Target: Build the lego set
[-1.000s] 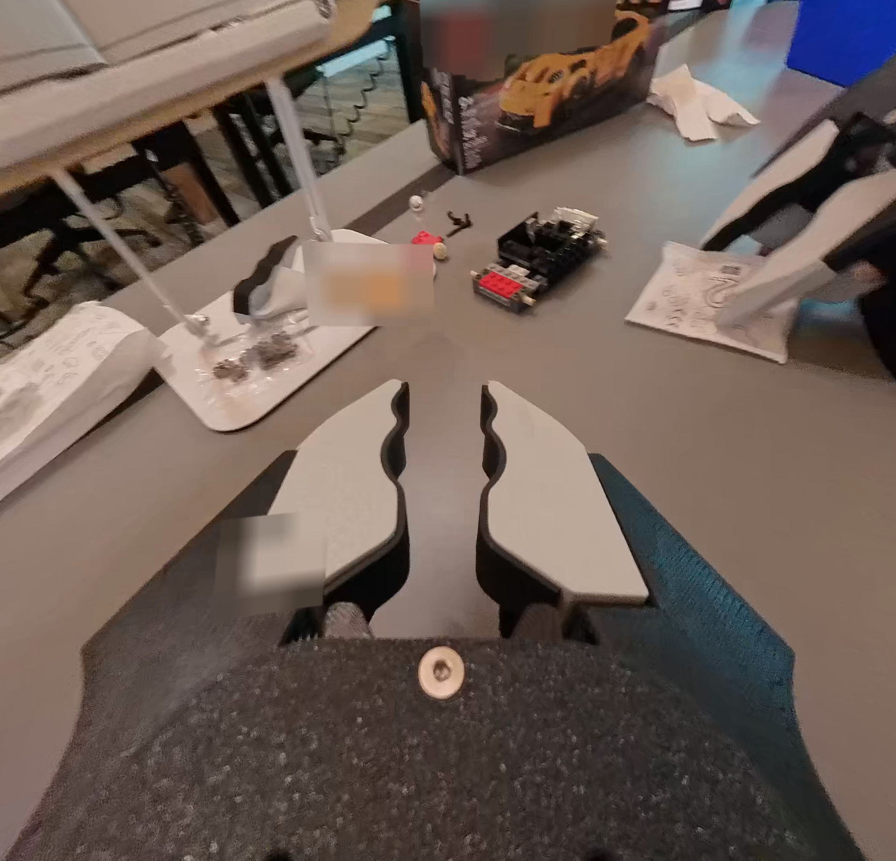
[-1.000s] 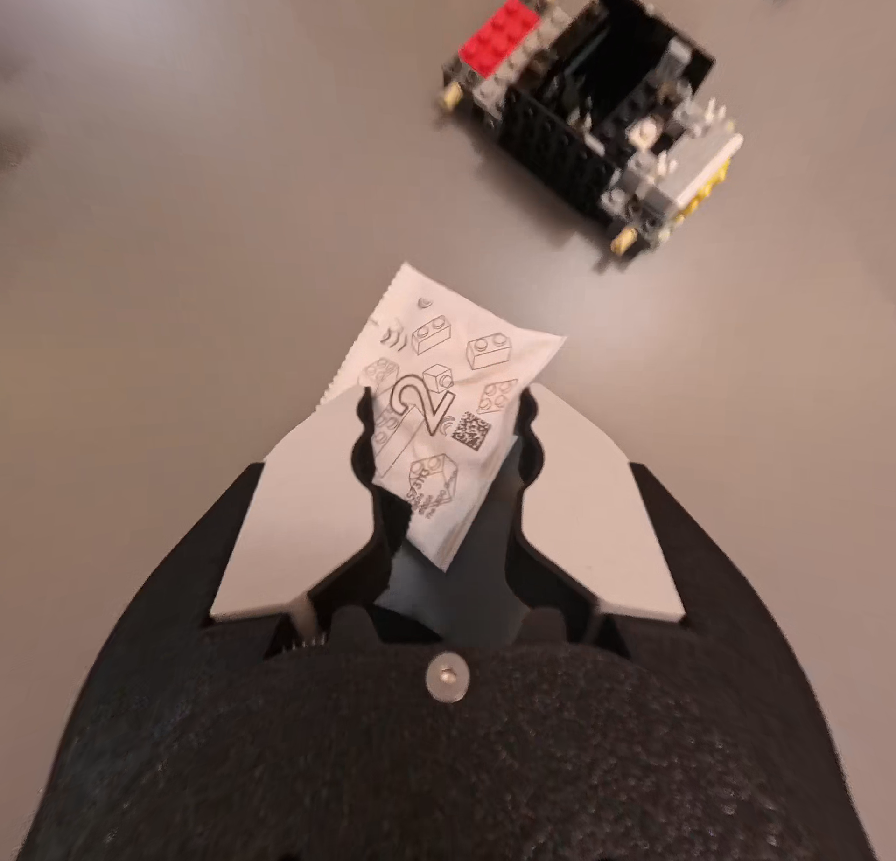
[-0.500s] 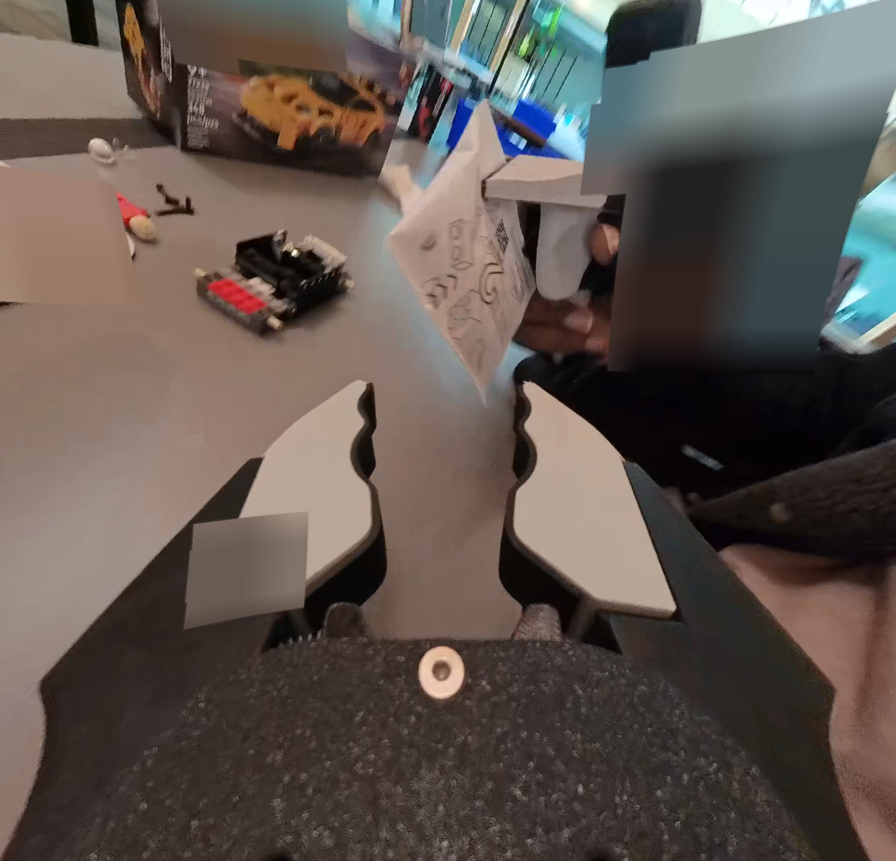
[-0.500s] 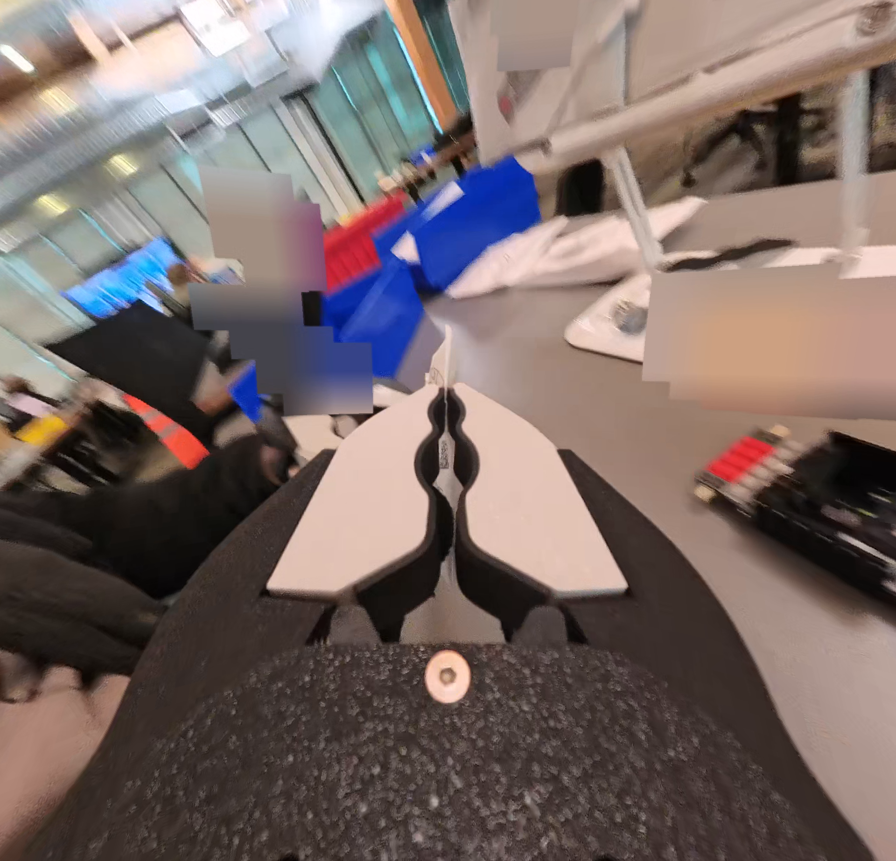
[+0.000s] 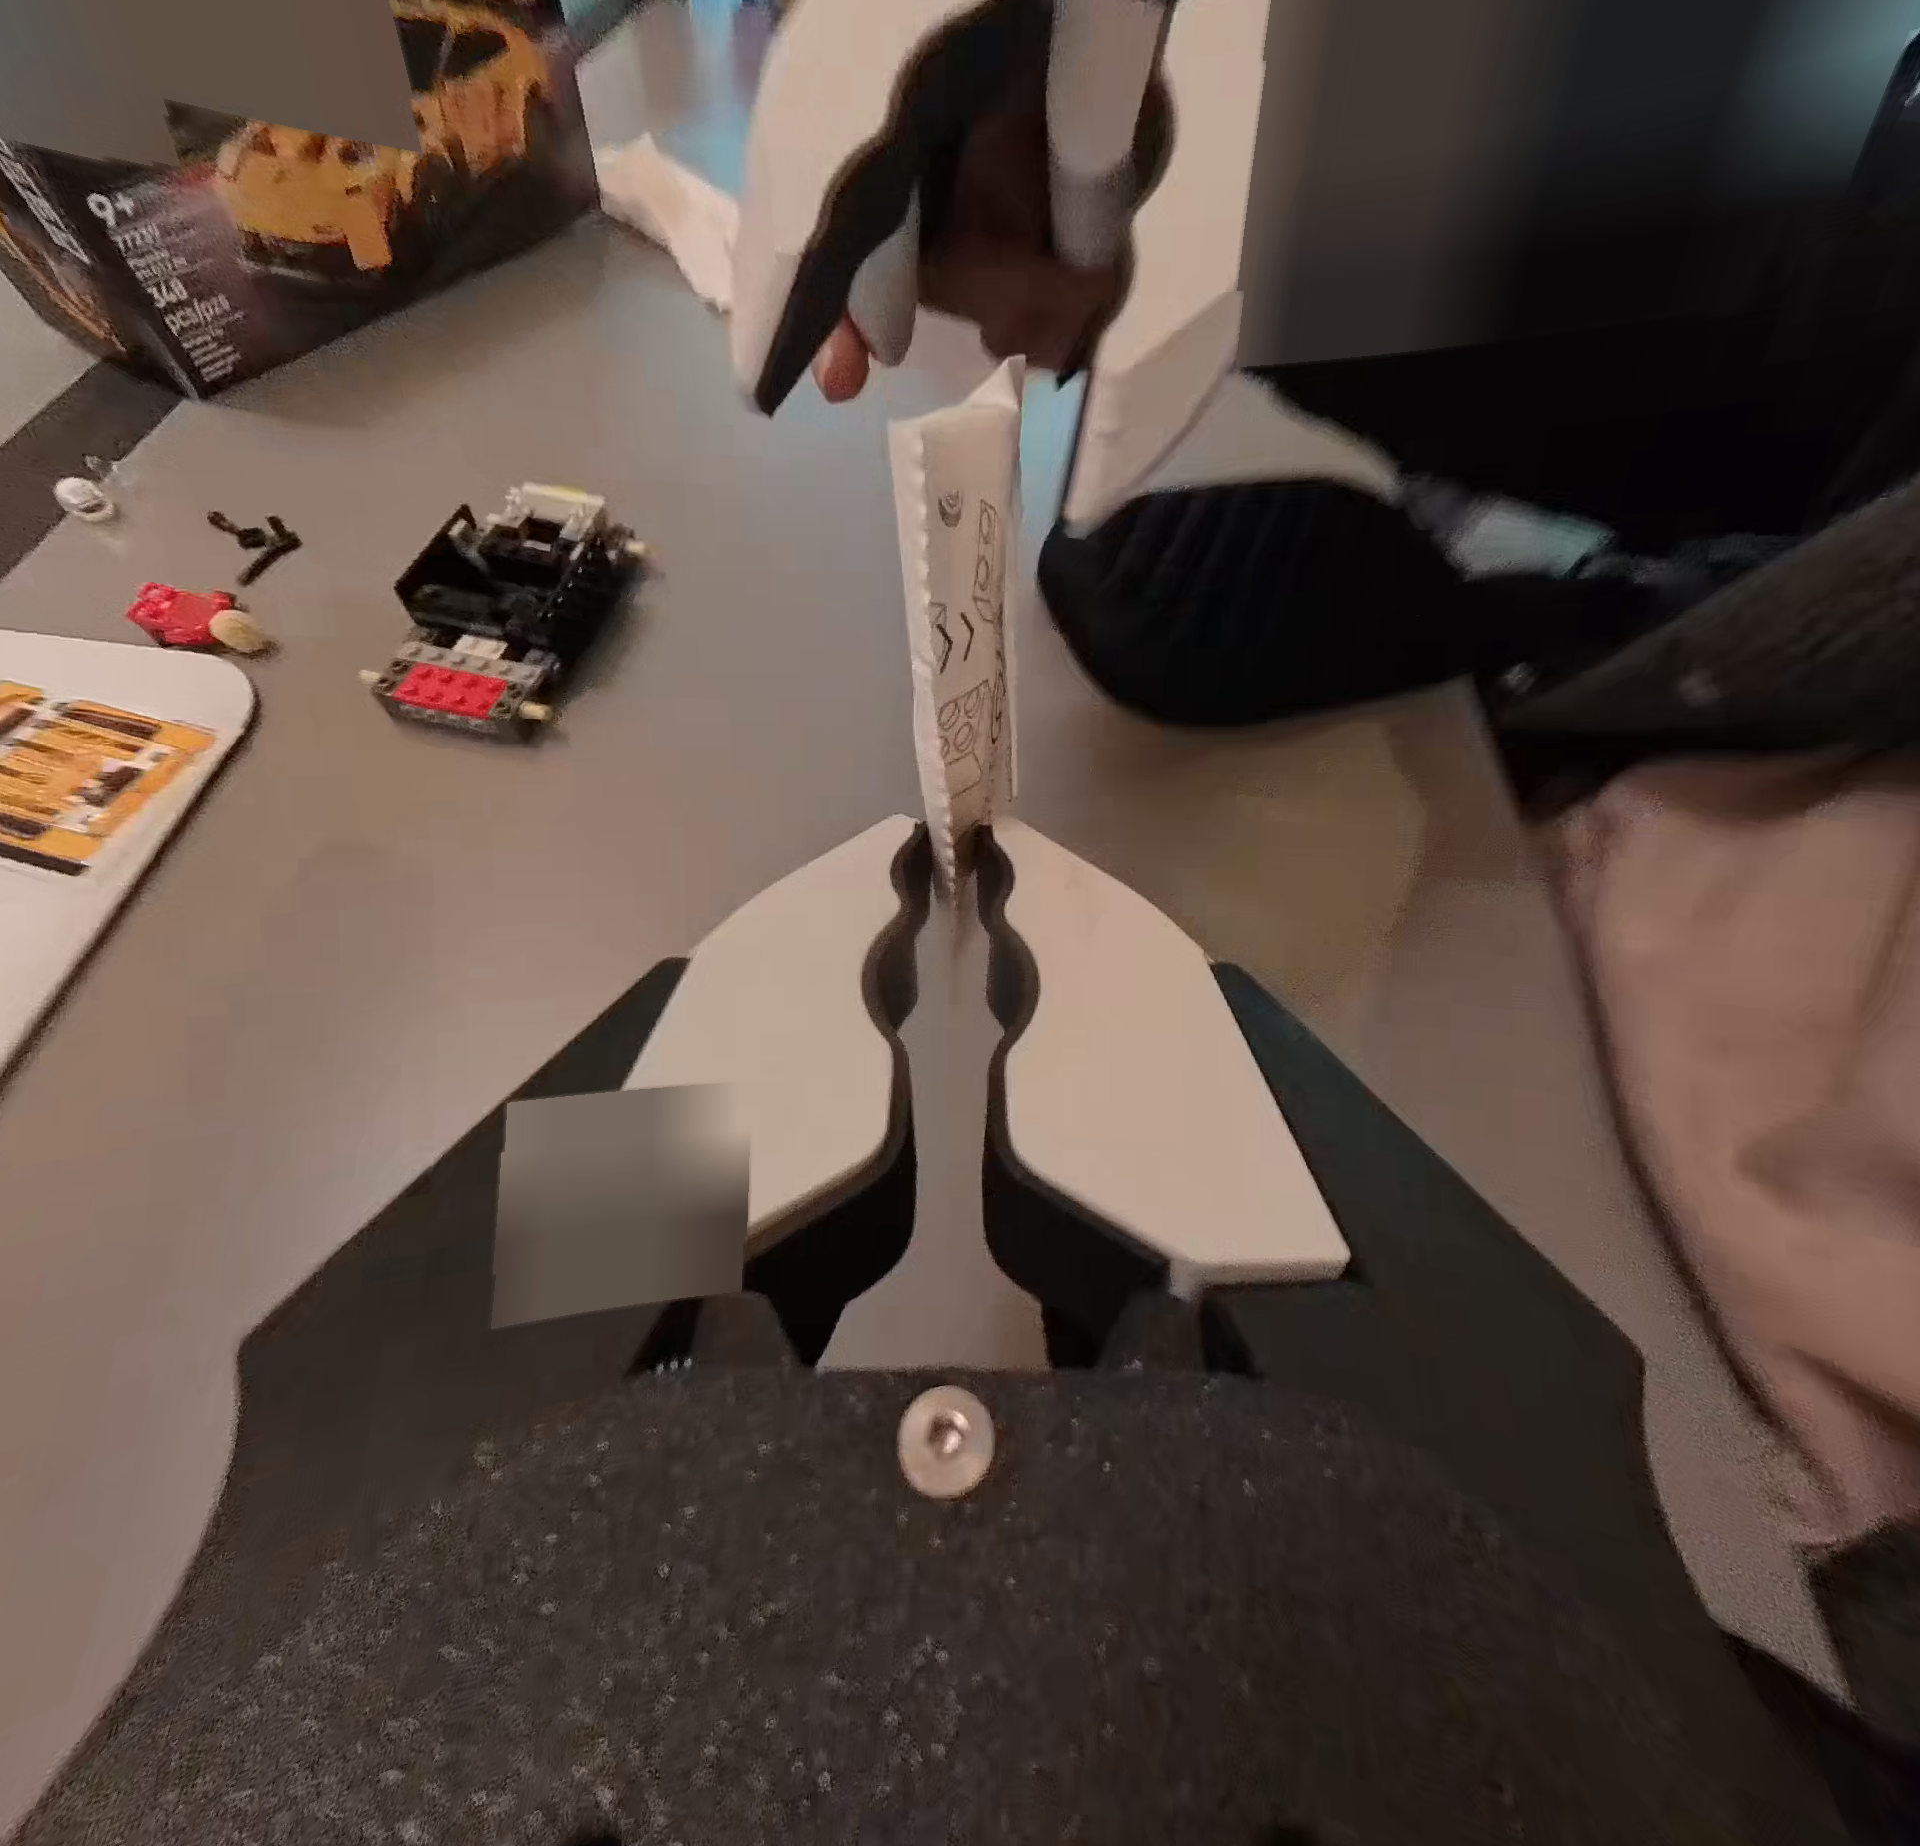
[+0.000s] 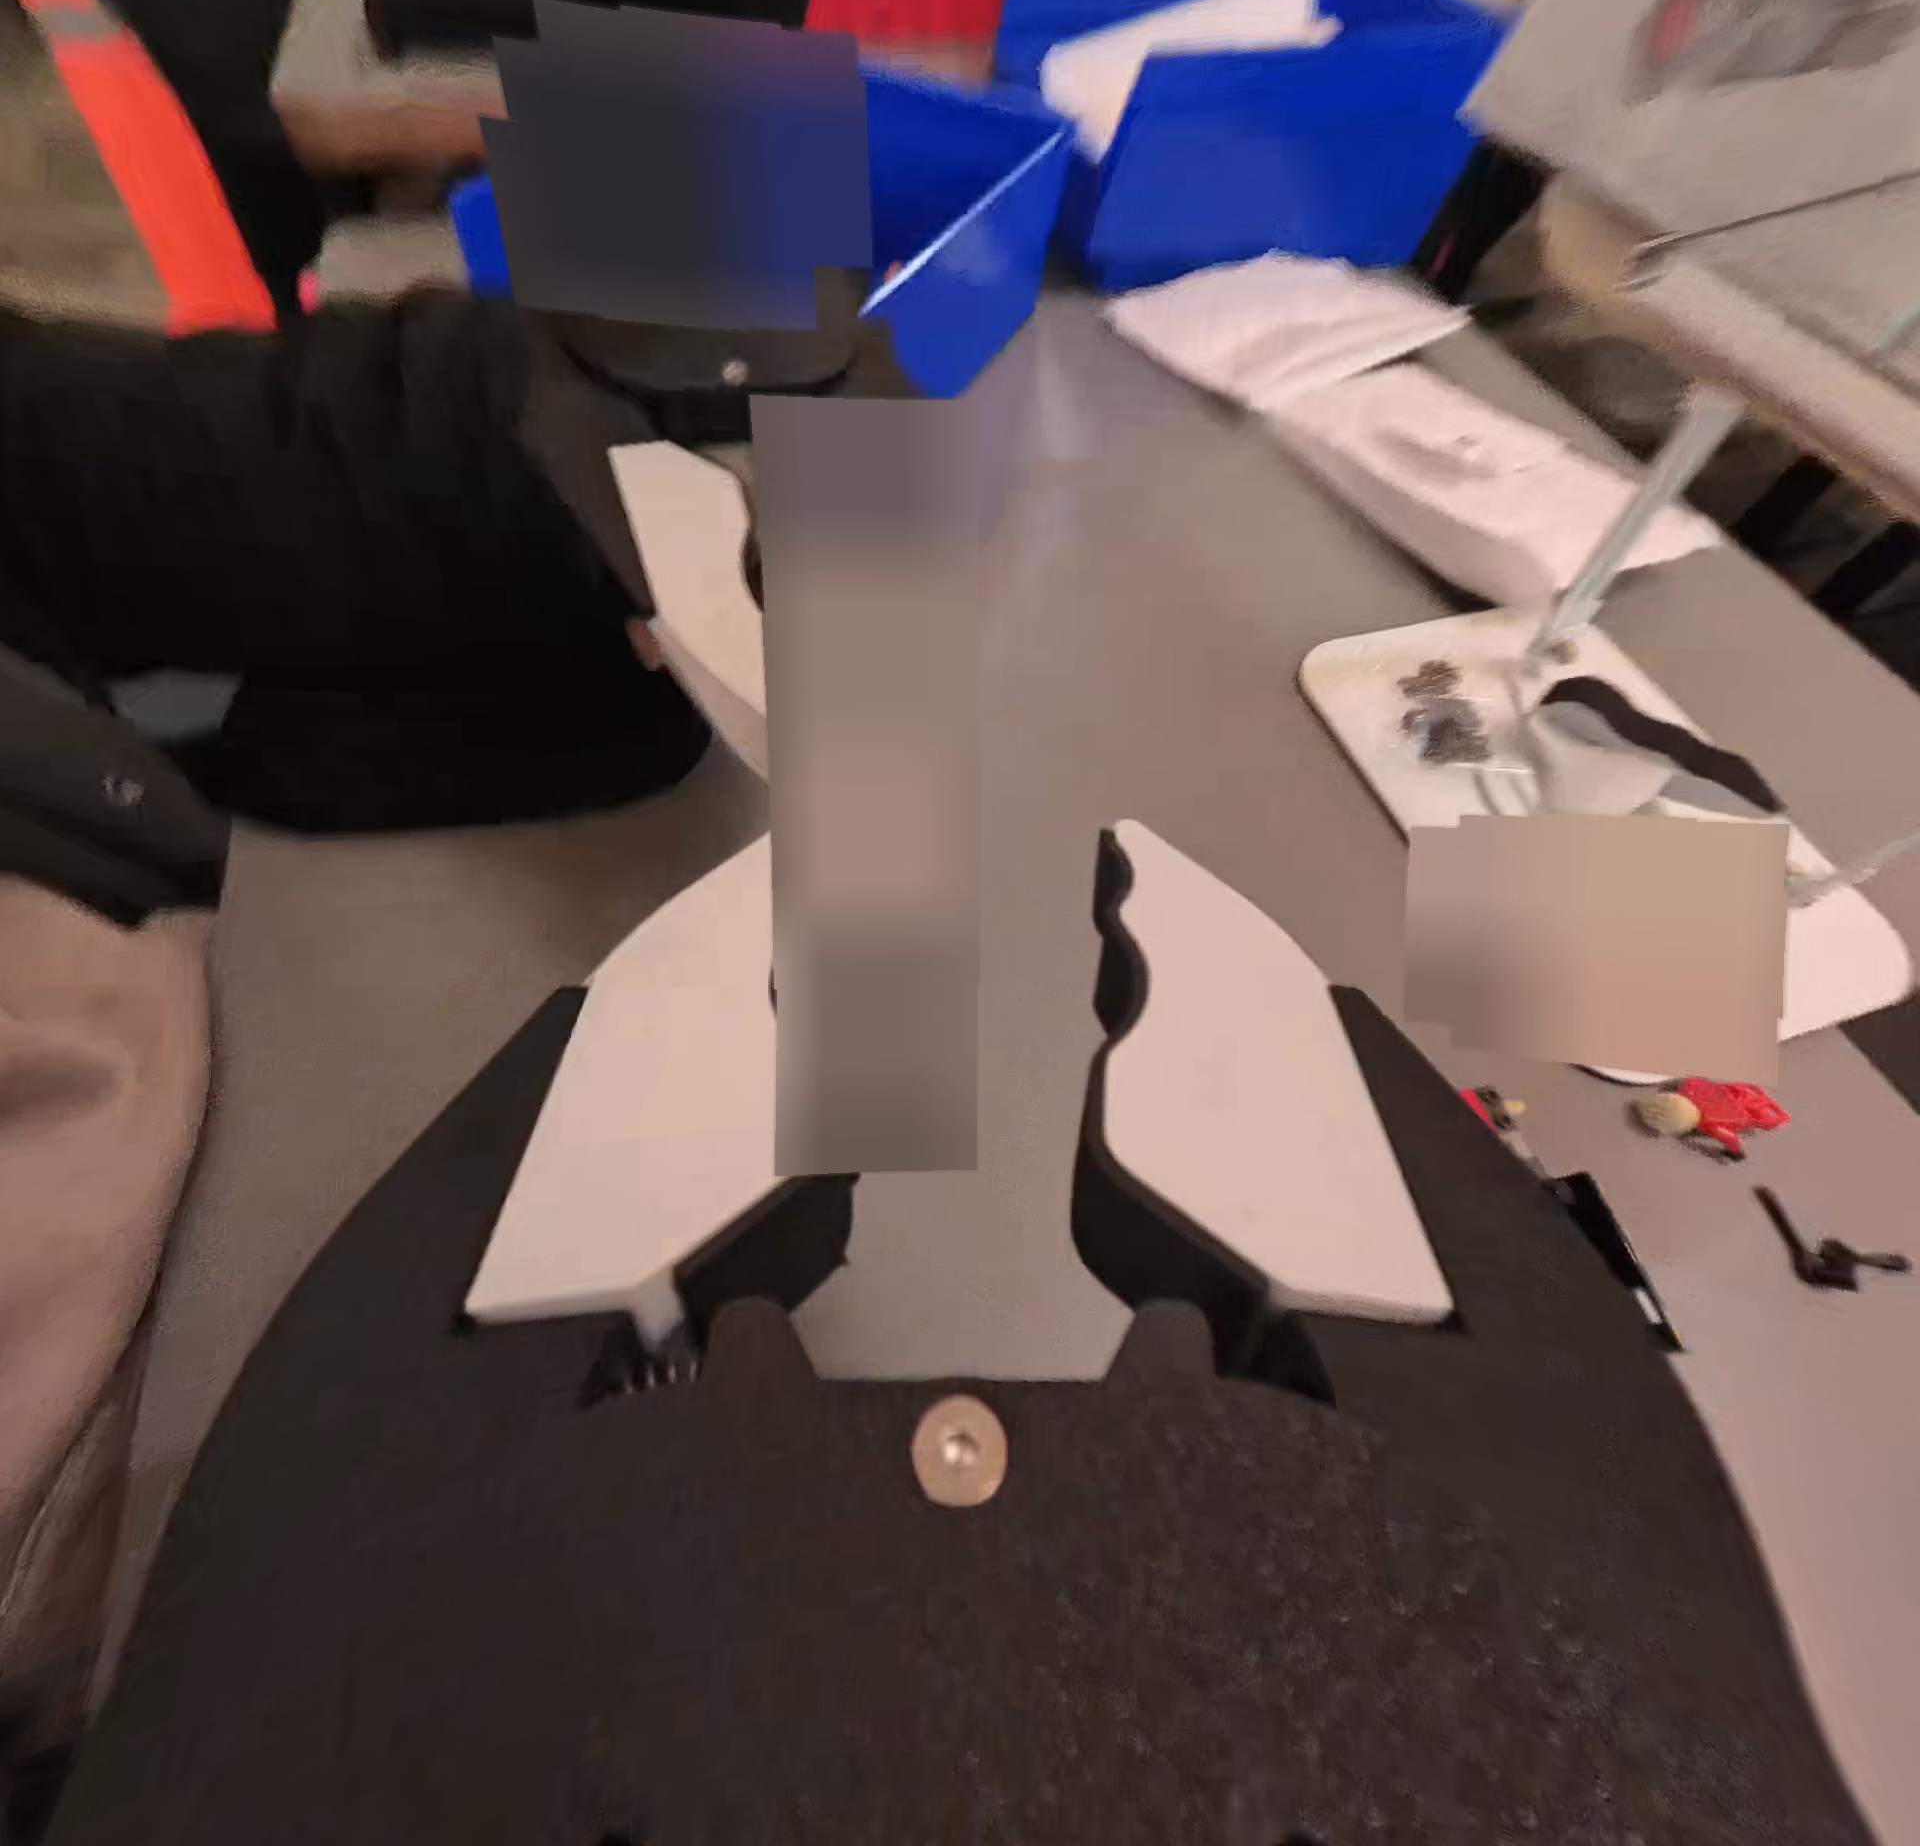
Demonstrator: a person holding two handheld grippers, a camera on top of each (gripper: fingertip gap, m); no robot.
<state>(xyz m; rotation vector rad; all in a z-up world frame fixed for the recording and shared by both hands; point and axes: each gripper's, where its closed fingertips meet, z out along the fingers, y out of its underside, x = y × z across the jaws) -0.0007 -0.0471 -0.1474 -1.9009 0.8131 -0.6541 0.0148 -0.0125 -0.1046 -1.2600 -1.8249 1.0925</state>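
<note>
A white paper parts bag (image 5: 961, 601) hangs upright in the air over the grey table (image 5: 623, 913). My left gripper (image 5: 951, 846) is shut on its lower edge. My right gripper (image 5: 920, 451) is above the bag with its fingers wide apart around the bag's top, open. In the right wrist view my right gripper (image 6: 945, 851) is open, and a blurred patch hides what lies between its fingers. The part-built black model (image 5: 509, 612) with a red plate sits on the table to the left.
The set's box (image 5: 312, 207) stands at the back left. A booklet (image 5: 94, 747) lies on a white stand base. A red piece (image 5: 177, 612) and small black pieces (image 5: 255, 539) lie near the model. Blue bins (image 6: 1247, 155) are across the table. A person's sleeve (image 5: 1714, 674) is at the right. The grippers' ends are close to 6 cm from one another. From either gripper's tips it is about 20 cm to the part-built black model (image 5: 509, 612).
The right gripper picked the bag up from the table and carried it to the left gripper. The left gripper has shut on its lower edge and the right gripper has opened.
</note>
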